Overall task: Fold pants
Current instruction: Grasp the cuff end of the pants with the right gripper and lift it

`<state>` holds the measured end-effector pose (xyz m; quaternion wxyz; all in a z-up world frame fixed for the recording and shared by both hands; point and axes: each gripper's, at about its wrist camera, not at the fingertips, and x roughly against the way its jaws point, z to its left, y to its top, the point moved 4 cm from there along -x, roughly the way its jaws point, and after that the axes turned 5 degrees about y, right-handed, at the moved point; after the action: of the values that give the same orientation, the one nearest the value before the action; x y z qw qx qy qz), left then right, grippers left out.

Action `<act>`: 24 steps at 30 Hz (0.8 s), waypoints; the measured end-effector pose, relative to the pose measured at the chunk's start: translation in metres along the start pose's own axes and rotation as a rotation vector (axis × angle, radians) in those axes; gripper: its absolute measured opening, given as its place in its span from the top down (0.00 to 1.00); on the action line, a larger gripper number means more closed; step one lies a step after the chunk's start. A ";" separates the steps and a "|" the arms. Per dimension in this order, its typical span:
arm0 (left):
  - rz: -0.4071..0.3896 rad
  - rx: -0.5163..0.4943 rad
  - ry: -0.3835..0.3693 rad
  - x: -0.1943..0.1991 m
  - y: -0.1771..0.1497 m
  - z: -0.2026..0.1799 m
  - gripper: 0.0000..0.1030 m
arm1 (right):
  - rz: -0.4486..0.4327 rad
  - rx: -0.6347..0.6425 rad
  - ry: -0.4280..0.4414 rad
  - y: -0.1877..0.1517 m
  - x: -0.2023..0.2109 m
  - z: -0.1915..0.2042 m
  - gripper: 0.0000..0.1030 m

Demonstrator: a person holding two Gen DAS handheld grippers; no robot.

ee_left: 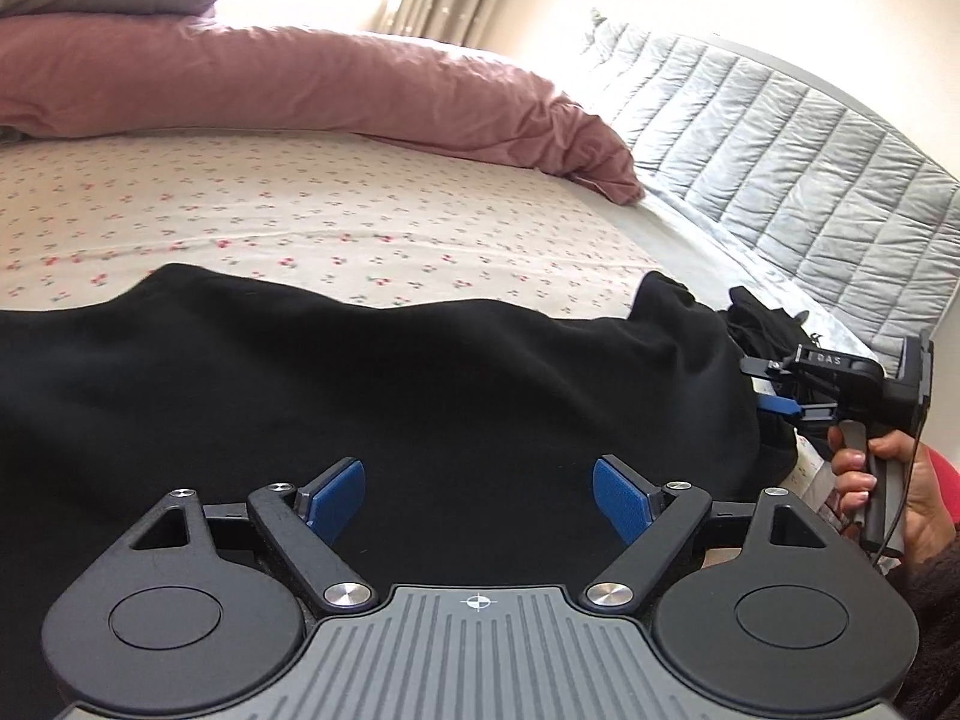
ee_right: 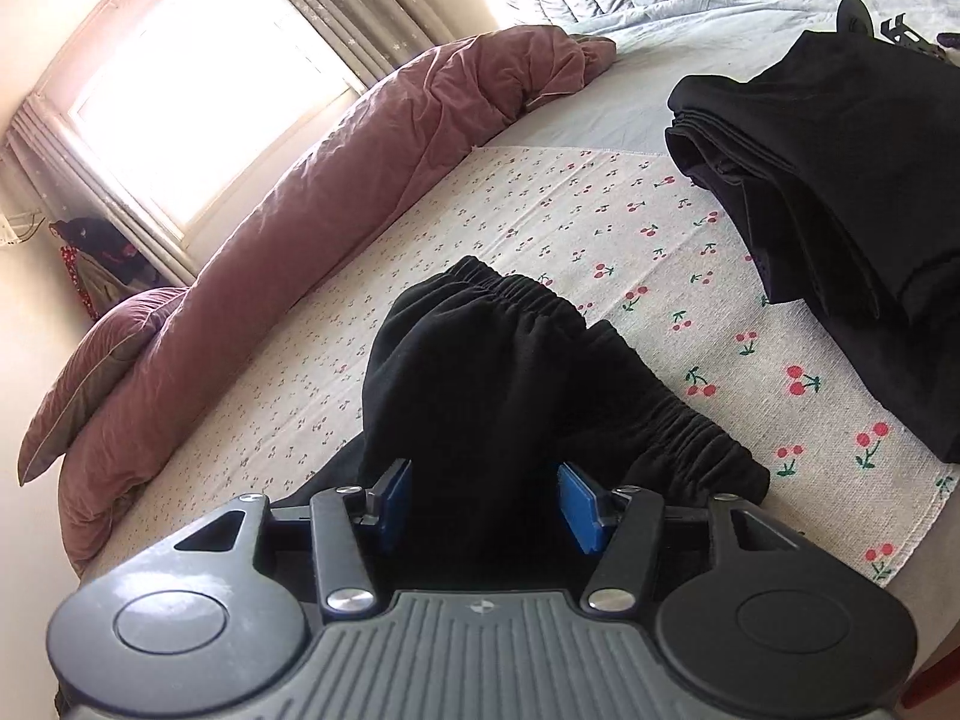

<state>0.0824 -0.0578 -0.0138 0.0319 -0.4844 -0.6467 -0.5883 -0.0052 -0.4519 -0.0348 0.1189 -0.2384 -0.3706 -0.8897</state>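
We work on a bed point(ee_left: 300, 204) covered by a cherry-print sheet point(ee_right: 690, 276), with a pink duvet point(ee_left: 300, 84) bunched along its far side. The black pants point(ee_left: 360, 372) lie across the sheet in front of us; in the right wrist view their elastic waistband point(ee_right: 540, 294) is rumpled and partly raised, not flat. Our left gripper point(ee_left: 478, 495) stands wide open above the dark cloth, with no fabric pinched between its blue pads point(ee_left: 336, 492). Our right gripper point(ee_right: 485, 507) is partly open with black cloth bulging between its pads; we cannot tell whether the pads press on it. A stack of folded black garments point(ee_right: 840, 180) rests further along the bed, well apart from the pants. We judge the fold to be at an early or middle stage: the pants are not yet a neat, compact bundle, and smoothing the waistband and completing the remaining folds are still to do.
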 end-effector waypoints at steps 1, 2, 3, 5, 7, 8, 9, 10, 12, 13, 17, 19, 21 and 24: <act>0.002 -0.010 -0.024 -0.007 -0.001 -0.005 0.17 | -0.005 -0.006 0.012 0.002 -0.003 -0.001 0.45; 0.007 -0.022 -0.049 -0.015 -0.003 -0.011 0.17 | -0.009 -0.012 0.020 0.005 -0.005 -0.001 0.47; 0.012 -0.033 -0.068 -0.021 -0.006 -0.016 0.17 | -0.012 -0.016 0.028 0.007 -0.008 0.000 0.48; 0.029 -0.054 -0.084 -0.031 -0.012 -0.022 0.17 | -0.020 -0.016 0.040 0.012 -0.012 0.003 0.57; 0.043 -0.081 -0.099 -0.037 -0.017 -0.027 0.17 | -0.034 -0.004 0.048 0.016 -0.013 0.009 0.66; 0.048 -0.095 -0.104 -0.040 -0.020 -0.029 0.17 | -0.048 0.010 0.055 0.020 -0.013 0.013 0.75; 0.054 -0.109 -0.109 -0.041 -0.022 -0.030 0.17 | -0.057 0.025 0.063 0.023 -0.013 0.018 0.83; 0.059 -0.121 -0.113 -0.042 -0.024 -0.032 0.17 | -0.064 0.042 0.066 0.026 -0.013 0.023 0.95; 0.062 -0.142 -0.114 -0.044 -0.026 -0.033 0.17 | -0.090 0.076 0.059 0.034 -0.010 0.035 0.95; 0.062 -0.149 -0.116 -0.045 -0.026 -0.034 0.17 | -0.107 0.099 0.057 0.038 -0.007 0.043 0.95; 0.065 -0.146 -0.133 -0.042 -0.026 -0.033 0.17 | -0.183 0.153 0.071 0.053 0.017 0.070 0.96; 0.067 -0.140 -0.144 -0.040 -0.025 -0.032 0.17 | -0.200 0.177 0.059 0.056 0.032 0.079 0.96; 0.068 -0.150 -0.149 -0.037 -0.025 -0.033 0.17 | -0.210 0.220 0.036 0.054 0.045 0.085 0.96; 0.081 -0.179 -0.151 -0.035 -0.027 -0.035 0.18 | -0.196 0.247 -0.009 0.043 0.059 0.078 0.96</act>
<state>0.0640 -0.1015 -0.0443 -0.0367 -0.5542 -0.5719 -0.6037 -0.0129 -0.4284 0.0693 0.0585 -0.1886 -0.4994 -0.8436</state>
